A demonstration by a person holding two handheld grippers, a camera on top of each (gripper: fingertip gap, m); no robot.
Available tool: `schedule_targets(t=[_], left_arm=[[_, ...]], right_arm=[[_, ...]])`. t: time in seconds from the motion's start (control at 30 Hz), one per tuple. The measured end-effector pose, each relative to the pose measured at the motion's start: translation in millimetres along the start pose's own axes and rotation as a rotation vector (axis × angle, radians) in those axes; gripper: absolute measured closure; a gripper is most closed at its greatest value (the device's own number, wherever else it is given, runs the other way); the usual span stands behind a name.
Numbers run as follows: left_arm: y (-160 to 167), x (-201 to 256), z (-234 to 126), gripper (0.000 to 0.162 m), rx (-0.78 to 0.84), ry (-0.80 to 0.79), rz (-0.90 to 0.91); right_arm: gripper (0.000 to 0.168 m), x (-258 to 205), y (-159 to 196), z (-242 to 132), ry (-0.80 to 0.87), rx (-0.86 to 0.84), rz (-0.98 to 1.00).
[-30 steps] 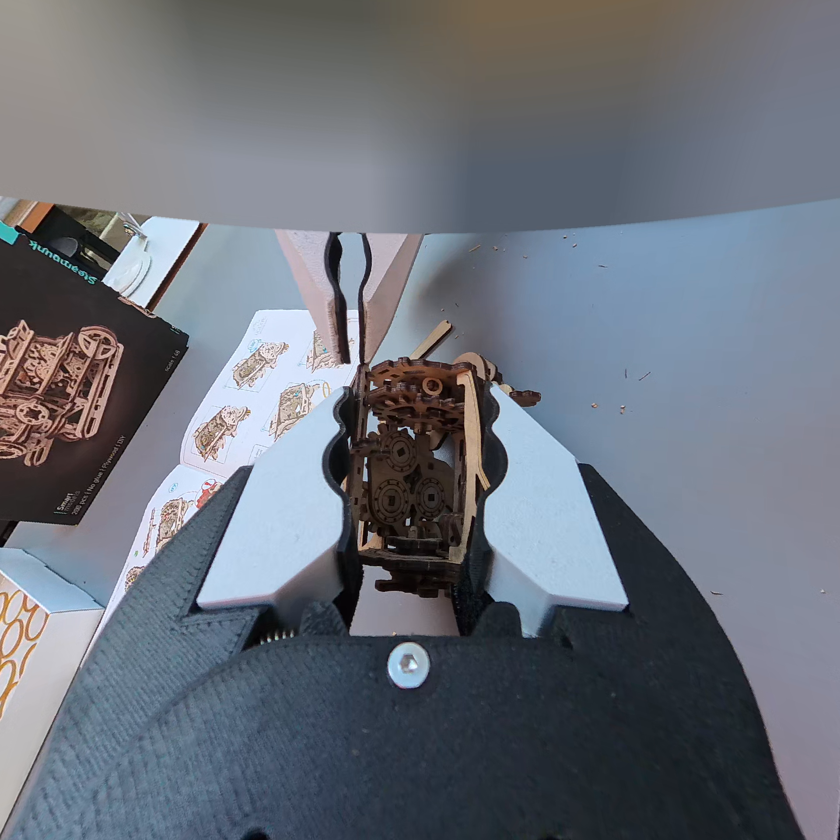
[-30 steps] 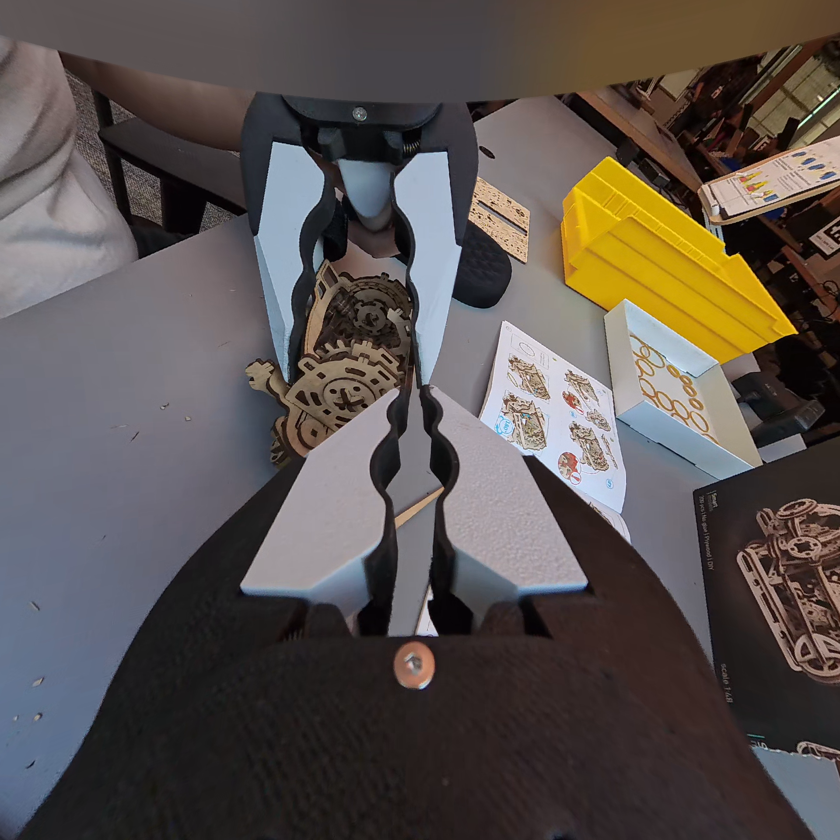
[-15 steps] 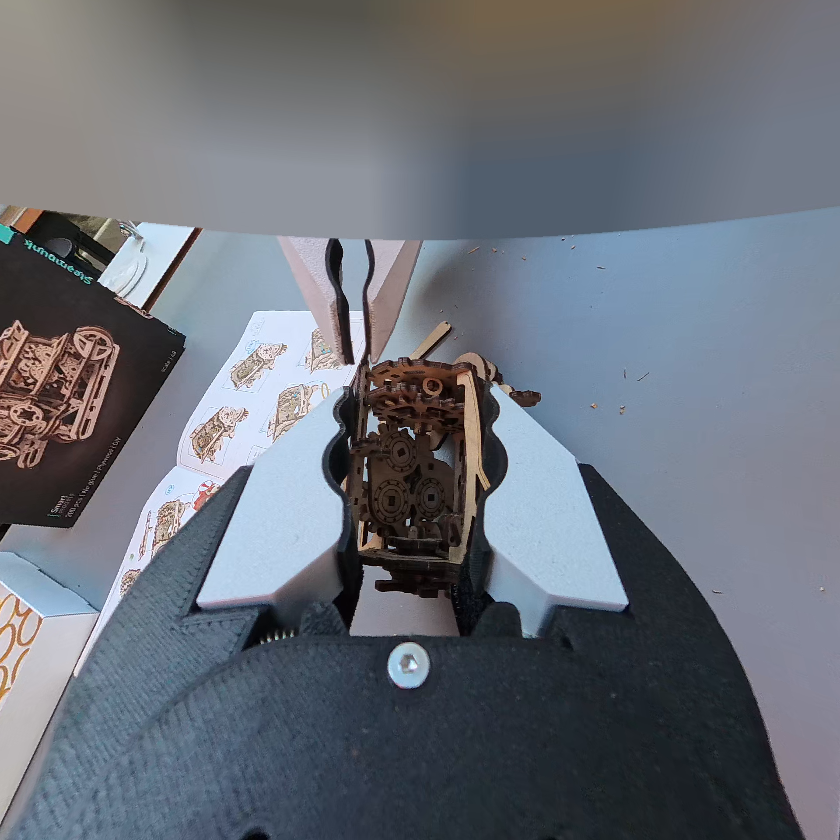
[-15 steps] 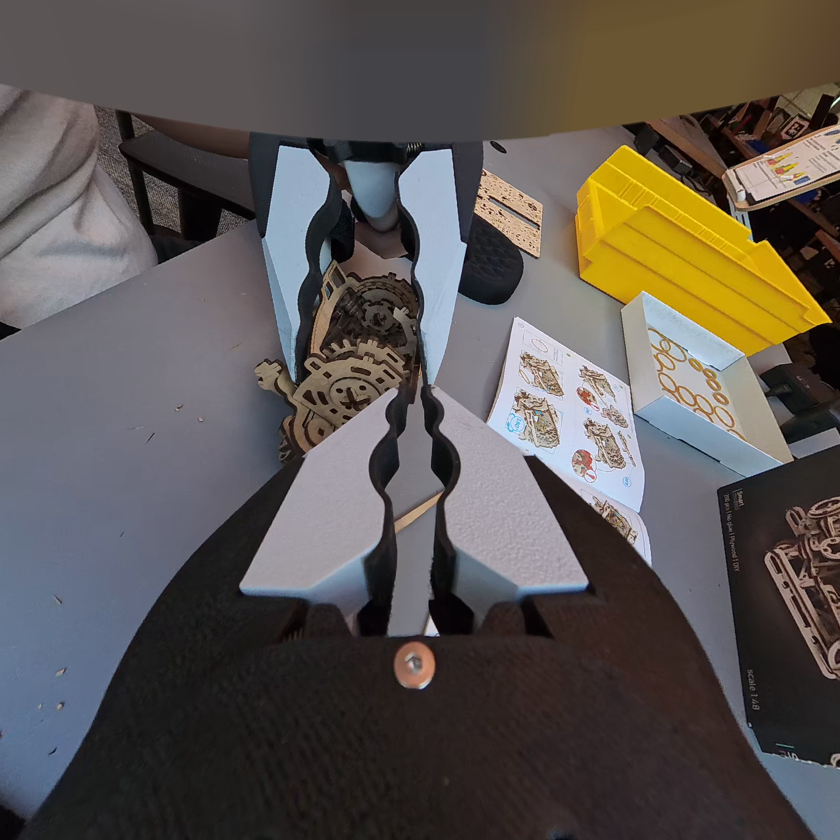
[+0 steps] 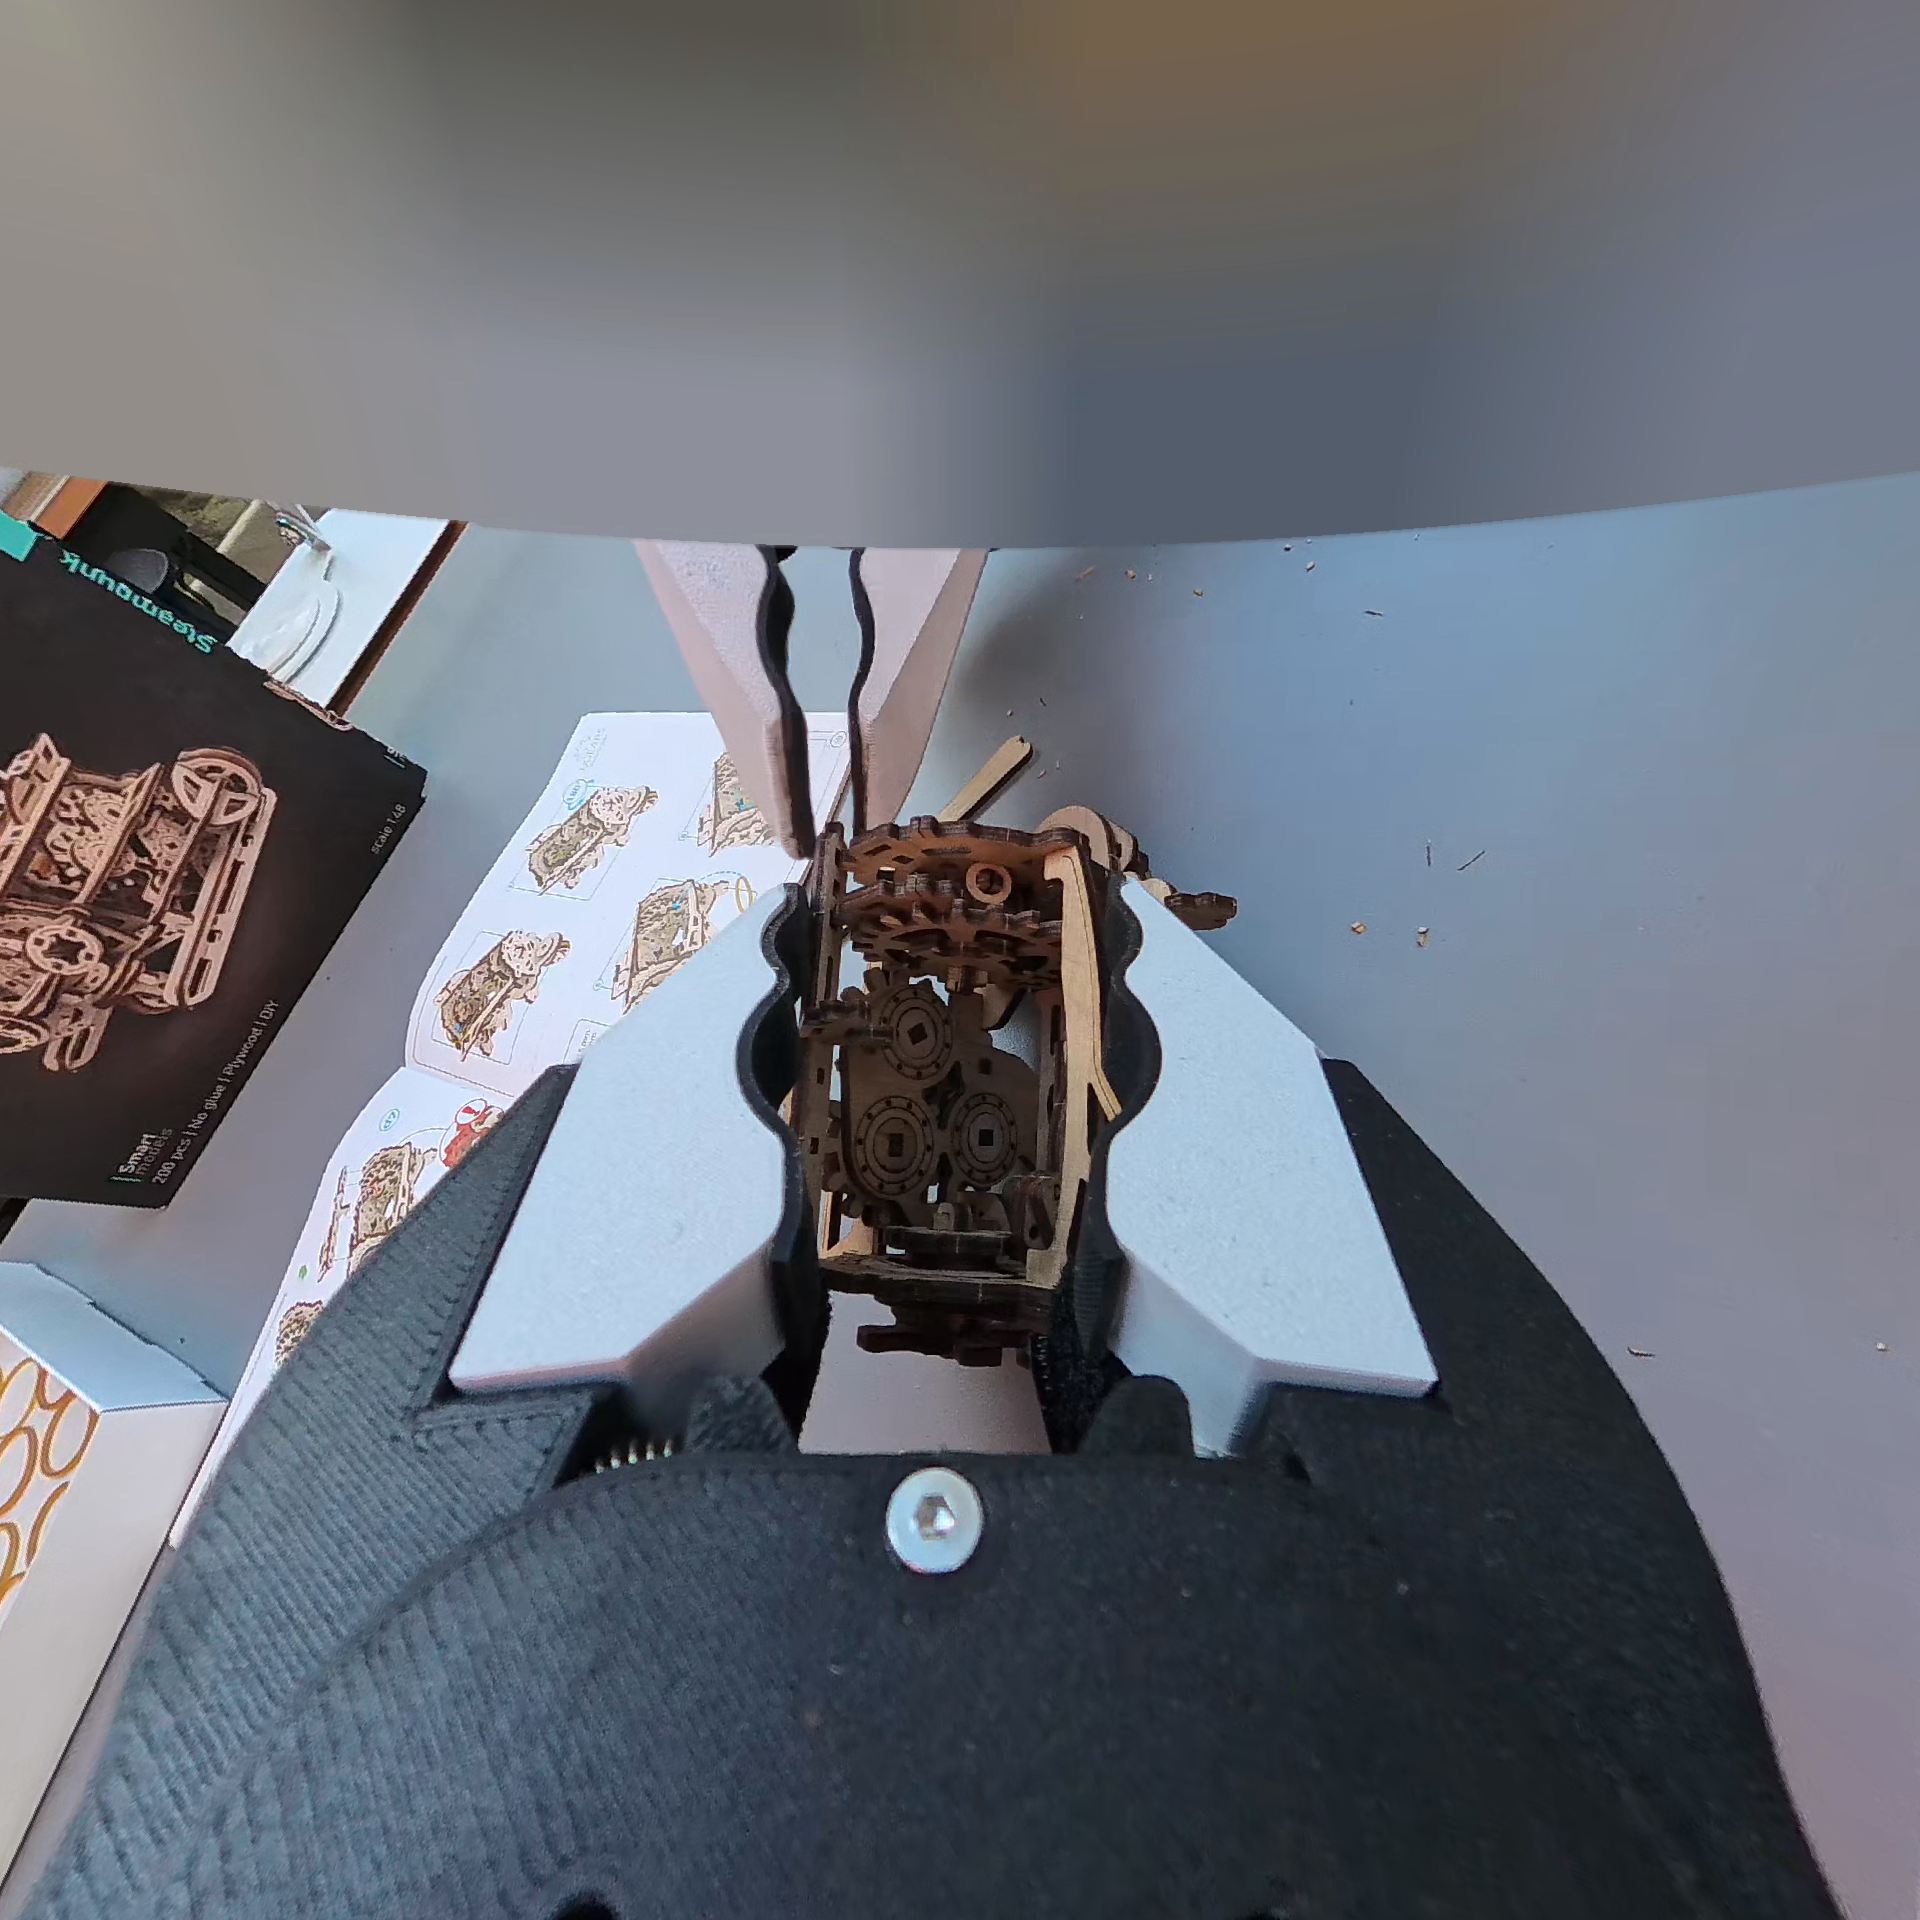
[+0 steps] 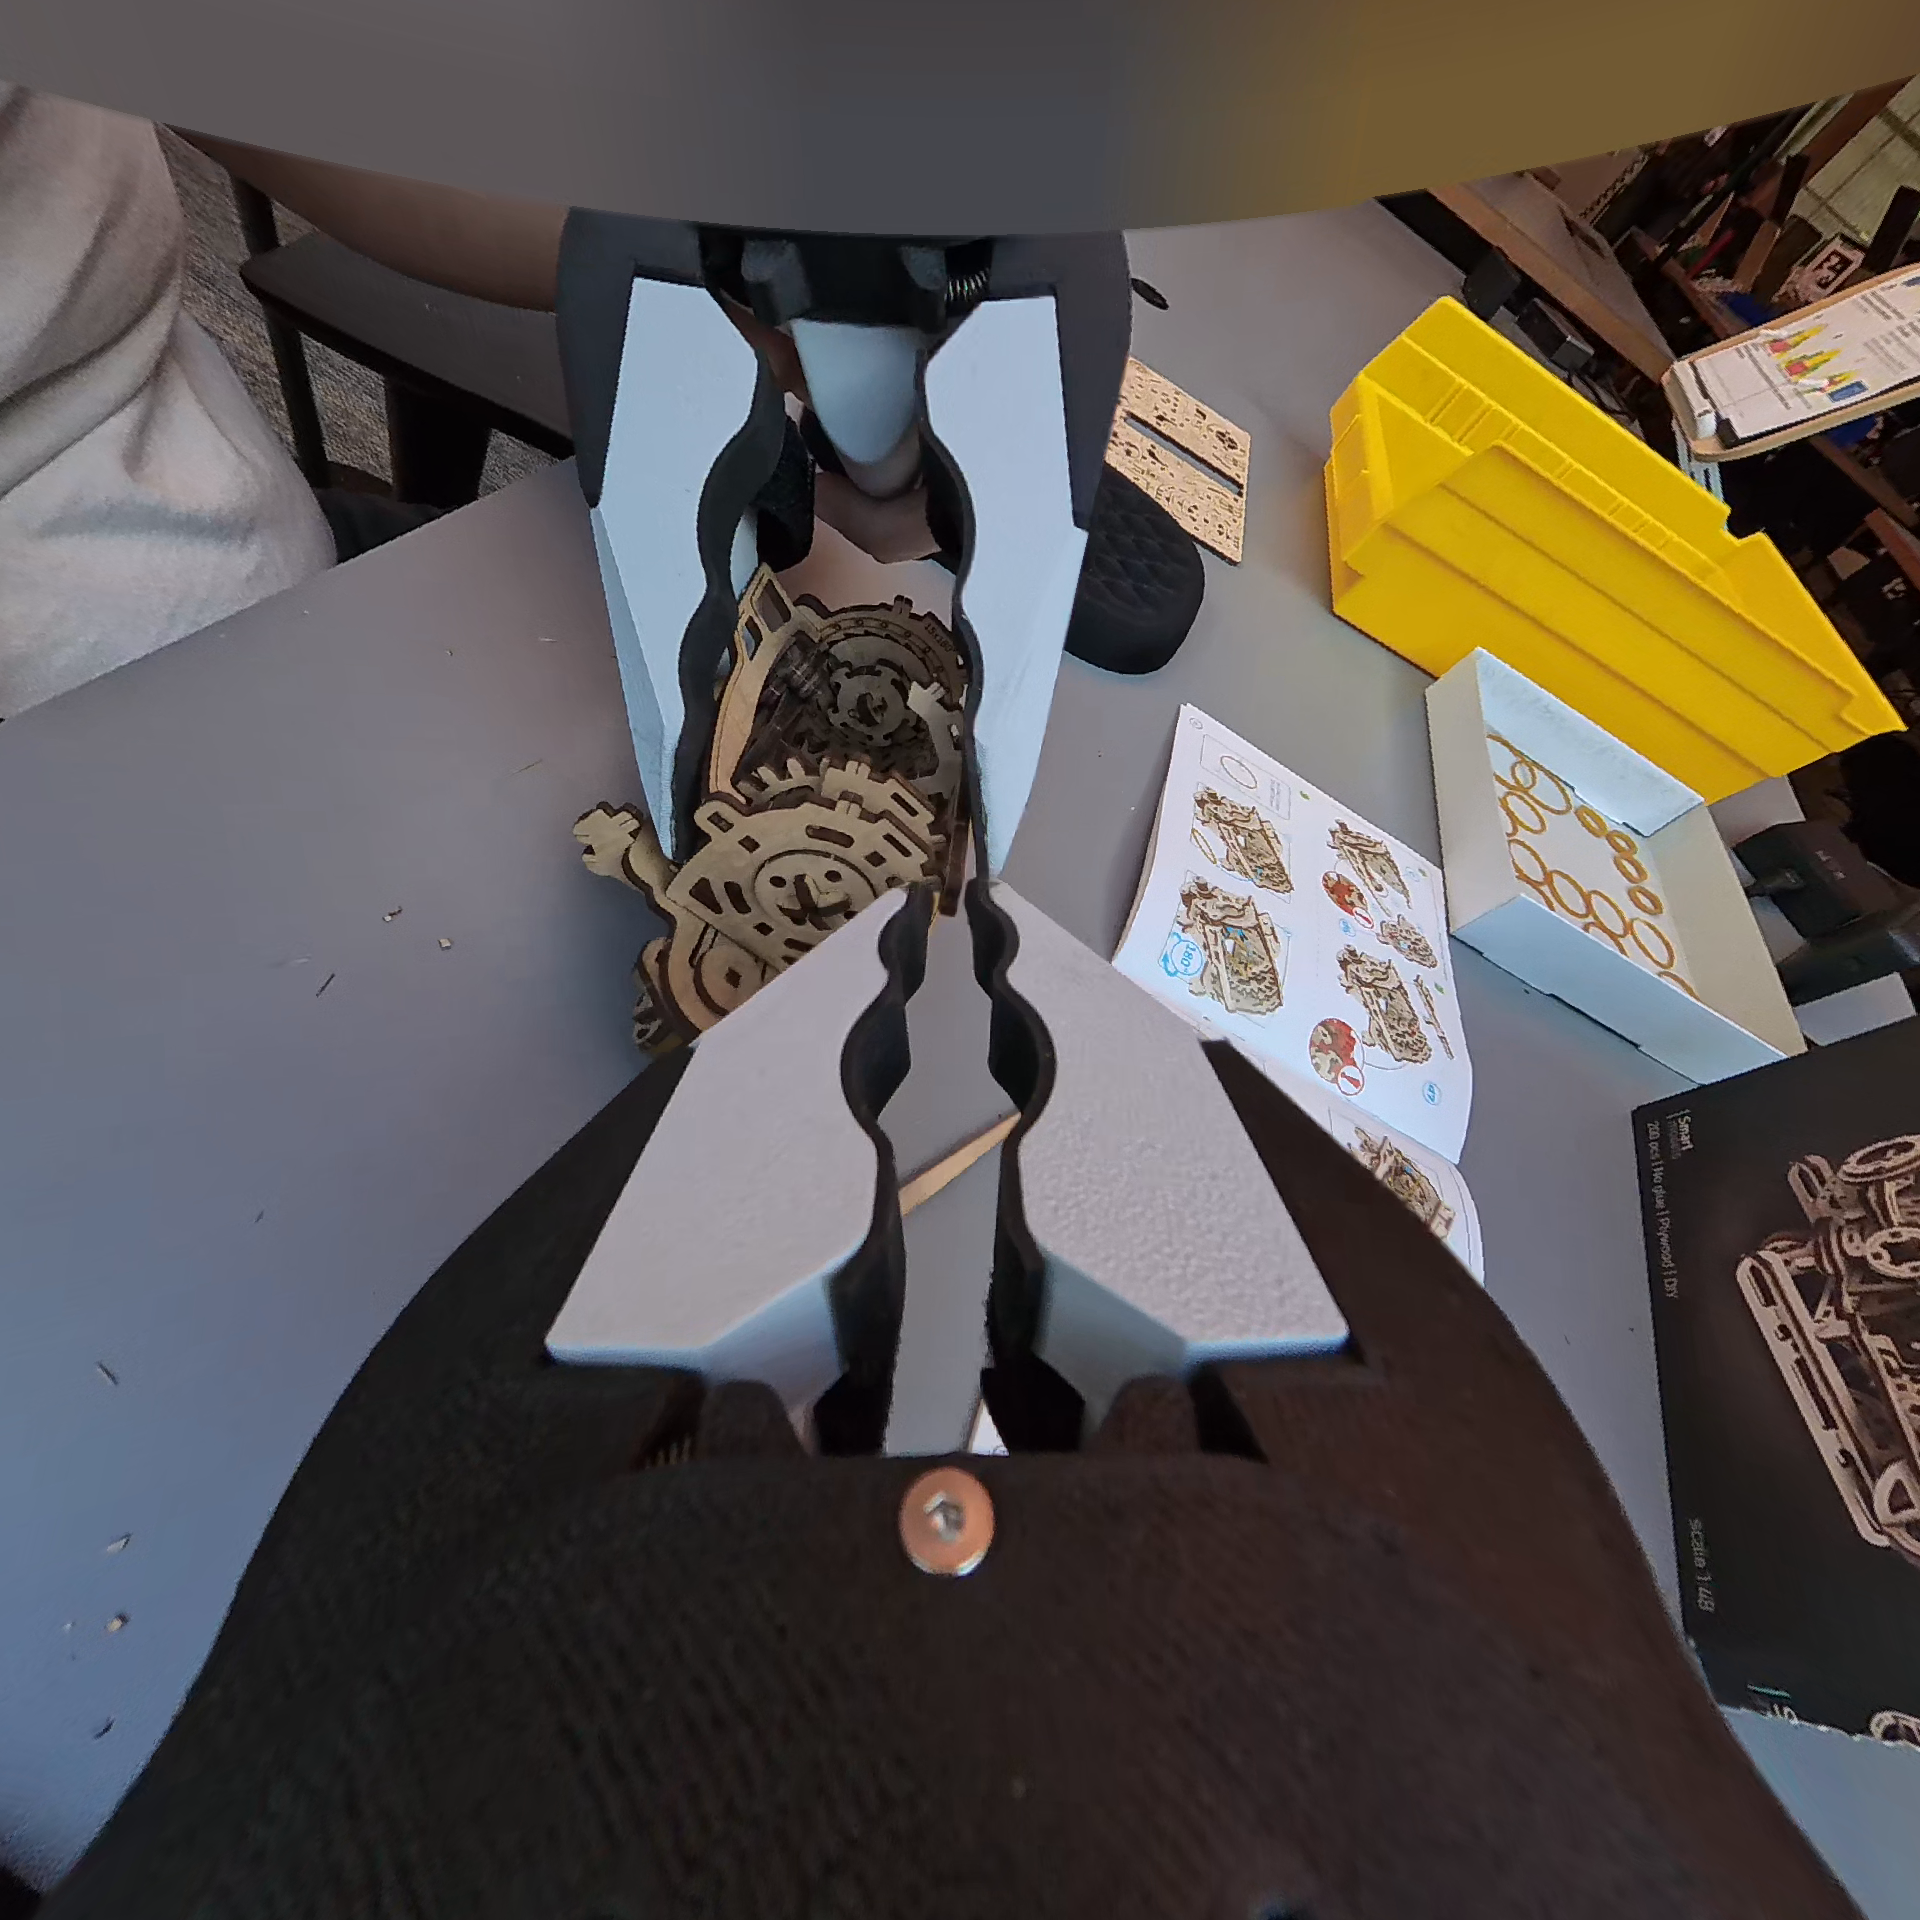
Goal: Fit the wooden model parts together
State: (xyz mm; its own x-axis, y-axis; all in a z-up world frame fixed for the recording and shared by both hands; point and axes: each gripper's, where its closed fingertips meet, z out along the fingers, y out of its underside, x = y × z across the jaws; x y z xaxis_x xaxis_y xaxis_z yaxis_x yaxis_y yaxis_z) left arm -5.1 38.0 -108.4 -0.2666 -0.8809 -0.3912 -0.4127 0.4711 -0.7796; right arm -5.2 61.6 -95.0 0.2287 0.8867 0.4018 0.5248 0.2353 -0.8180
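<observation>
My left gripper [image 5: 961, 904] is shut on the wooden gear model [image 5: 935, 1091], clamping its two side plates, with its base on the grey table [image 5: 1558, 1039]. From the right wrist view the model [image 6: 800, 894] sits between the left gripper's fingers [image 6: 831, 852], gears facing me. My right gripper [image 6: 948, 894] is almost shut, with only a thin gap and nothing seen between the pads. Its tips are at the model's top corner. It also shows in the left wrist view [image 5: 831, 821], coming down from behind the model.
An instruction booklet [image 6: 1299, 914] lies right of the model, with a black kit box [image 6: 1818, 1351], a white box of rings [image 6: 1579, 883] and a yellow bin [image 6: 1558, 540] beyond. A loose wooden stick [image 5: 987, 774] lies by the model. A plywood sheet [image 6: 1184, 457] and a black pad [image 6: 1132, 582] lie behind. Left and right tips are no more than a few centimetres apart.
The right gripper has edged closer to the model's top and its thin gap looks slightly wider. The left gripper keeps its hold on the model and has barely moved.
</observation>
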Motion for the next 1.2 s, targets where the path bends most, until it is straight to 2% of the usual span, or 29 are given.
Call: schedule_targets(t=[0.2, 1.2], left_arm=[[-0.2, 0.1, 0.2, 0.107, 0.001, 0.004, -0.002], [0.3, -3.2, -1.1, 0.106, 0.014, -0.002, -0.047]], right_arm=[[0.165, 0.1, -0.4, -0.4, 0.01, -0.008, -0.033], [0.164, 2.7, -1.1, -0.4, 0.132, -0.126, -0.316]])
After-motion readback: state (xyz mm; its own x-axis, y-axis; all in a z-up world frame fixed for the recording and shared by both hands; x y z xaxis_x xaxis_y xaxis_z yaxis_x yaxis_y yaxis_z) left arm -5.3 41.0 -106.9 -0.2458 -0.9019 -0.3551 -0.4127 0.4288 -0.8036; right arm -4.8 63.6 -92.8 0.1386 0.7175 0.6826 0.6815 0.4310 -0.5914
